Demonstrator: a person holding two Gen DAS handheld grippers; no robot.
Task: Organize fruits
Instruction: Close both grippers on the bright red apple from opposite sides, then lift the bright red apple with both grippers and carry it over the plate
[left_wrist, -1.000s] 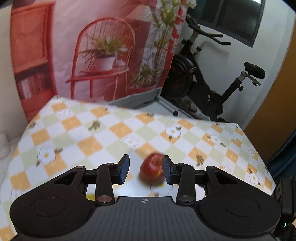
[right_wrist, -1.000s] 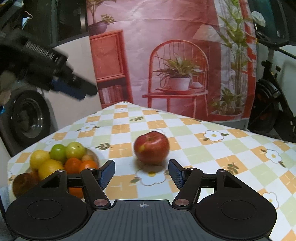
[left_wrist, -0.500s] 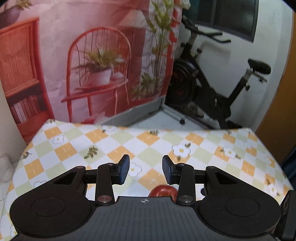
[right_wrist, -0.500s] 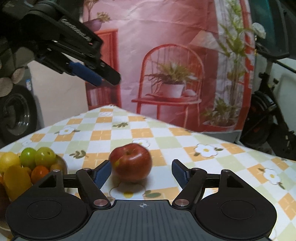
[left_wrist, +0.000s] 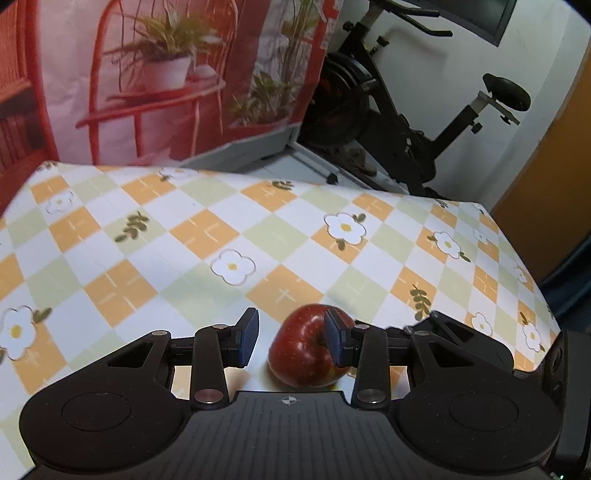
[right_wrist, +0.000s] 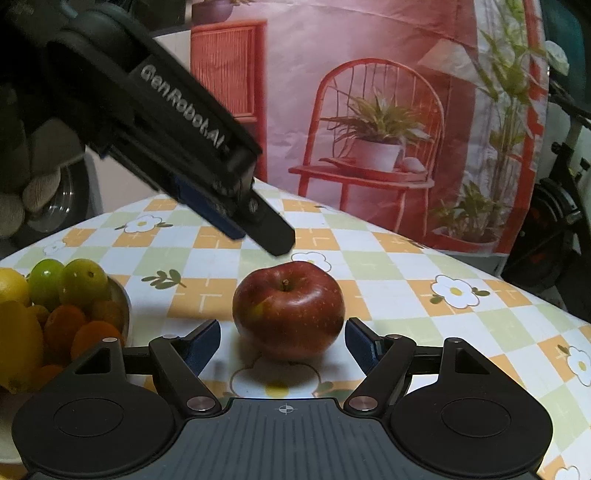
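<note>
Red apple (right_wrist: 288, 311): it is seen upright on the checked cloth (right_wrist: 388, 291), stem up, between the two pads of the right gripper (right_wrist: 283, 341). No pad is seen to touch it.
Right gripper: its jaws are held apart, with a gap on each side of the apple. One second ago they were set narrower and the apple lay farther ahead of them; now it is framed between the fingertips.
Left gripper (left_wrist: 290, 338): its jaws are kept at the same narrow opening as in the earlier frames, and nothing is held. In its own view the apple (left_wrist: 303, 349) is partly covered by the right pad. From the right view the left gripper (right_wrist: 273, 236) is seen above and behind the apple, not touching it; earlier it was higher and more to the left.
Bowl (right_wrist: 123, 301): it is placed at the left, just beside the right gripper, filled with green, orange and yellow fruits.
Hand (right_wrist: 26, 181): a gloved hand is seen on the left gripper.
</note>
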